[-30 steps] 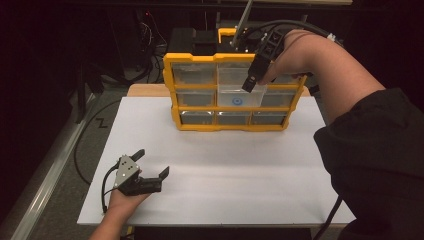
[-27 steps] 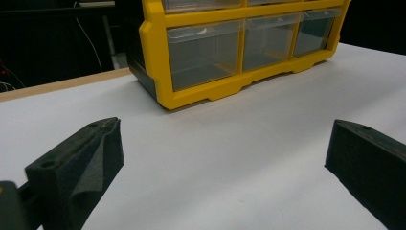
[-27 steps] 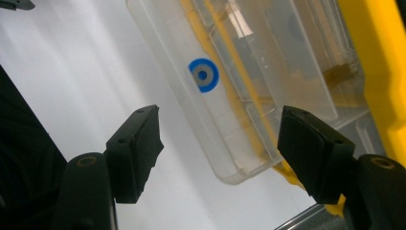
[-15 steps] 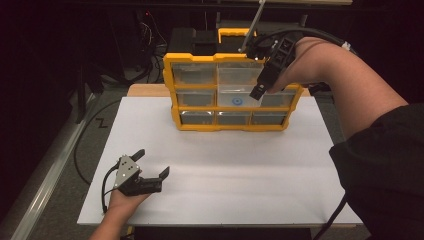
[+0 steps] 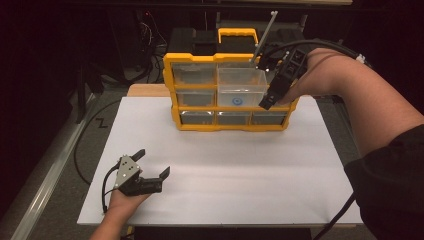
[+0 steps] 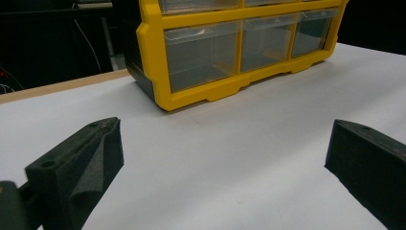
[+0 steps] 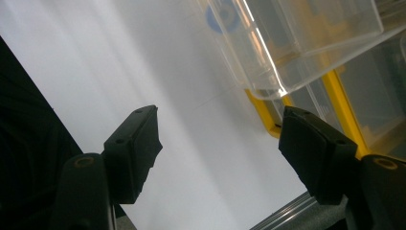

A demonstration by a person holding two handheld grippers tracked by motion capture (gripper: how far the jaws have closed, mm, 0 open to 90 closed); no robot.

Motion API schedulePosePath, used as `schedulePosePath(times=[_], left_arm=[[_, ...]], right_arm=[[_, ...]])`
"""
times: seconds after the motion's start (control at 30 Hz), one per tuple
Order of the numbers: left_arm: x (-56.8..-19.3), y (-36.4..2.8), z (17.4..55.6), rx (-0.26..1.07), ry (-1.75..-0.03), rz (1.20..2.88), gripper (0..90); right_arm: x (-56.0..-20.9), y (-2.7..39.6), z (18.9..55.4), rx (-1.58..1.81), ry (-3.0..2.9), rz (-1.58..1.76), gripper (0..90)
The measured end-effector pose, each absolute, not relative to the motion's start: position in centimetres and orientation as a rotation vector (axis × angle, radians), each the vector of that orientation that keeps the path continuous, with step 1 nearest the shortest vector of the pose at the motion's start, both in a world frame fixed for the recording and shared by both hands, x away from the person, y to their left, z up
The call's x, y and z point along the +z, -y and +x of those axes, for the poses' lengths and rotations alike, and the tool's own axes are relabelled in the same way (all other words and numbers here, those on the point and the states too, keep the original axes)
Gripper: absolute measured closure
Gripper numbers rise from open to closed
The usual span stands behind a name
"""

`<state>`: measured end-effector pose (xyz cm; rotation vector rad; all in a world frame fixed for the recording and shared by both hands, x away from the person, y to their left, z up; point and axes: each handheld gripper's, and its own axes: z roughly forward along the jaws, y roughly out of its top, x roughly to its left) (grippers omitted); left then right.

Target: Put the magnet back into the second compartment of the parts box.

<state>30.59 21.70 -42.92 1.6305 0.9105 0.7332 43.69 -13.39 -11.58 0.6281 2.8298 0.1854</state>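
Observation:
A yellow organizer (image 5: pixel 230 122) with clear drawers stands at the back of the white board; its lower drawers also appear in the left gripper view as the organizer (image 6: pixel 158 72). A clear drawer (image 5: pixel 242 85) in the top row is pulled out, with a blue disc (image 5: pixel 237 101) in it. This drawer (image 7: pixel 297 43) and disc (image 7: pixel 222 17) sit just ahead of my right gripper (image 7: pixel 218 143), which is open and empty. From above, the right gripper (image 5: pixel 274 97) hangs at the drawer's right front corner. My left gripper (image 5: pixel 152 162) rests open near the board's front left, nothing between its jaws.
The white board (image 5: pixel 225 165) covers the table with wide free room in front of the organizer. A cable (image 5: pixel 92 135) loops on the floor at left. Dark equipment (image 5: pixel 195 37) stands behind the organizer.
My right gripper has moved right and slightly down along the pulled-out drawer, from its middle to its right front corner. The left gripper has not moved.

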Motion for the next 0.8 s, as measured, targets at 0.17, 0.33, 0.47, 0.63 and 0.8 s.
schedulePosePath(times=[0.17,0.33,0.47,0.63,0.8], left_arm=[[-42.9,-21.7,30.6,0.733,-0.911,1.630,0.0],[-42.9,-21.7,30.6,0.734,-0.911,1.631,0.0],[-42.9,-21.7,30.6,0.734,-0.910,1.631,0.0],[-42.9,-21.7,30.6,0.734,-0.910,1.630,0.0],[-42.9,-21.7,30.6,0.733,-0.911,1.630,0.0]], right_arm=[[-12.4,14.1,43.6,0.173,-2.832,0.652,31.3],[-13.0,14.5,43.4,0.176,-2.833,0.668,29.4],[-13.7,14.7,43.2,0.170,-2.840,0.663,27.4],[-14.4,15.0,42.8,0.183,-2.845,0.661,26.2],[-15.7,15.3,42.5,0.161,-2.856,0.663,23.5]])
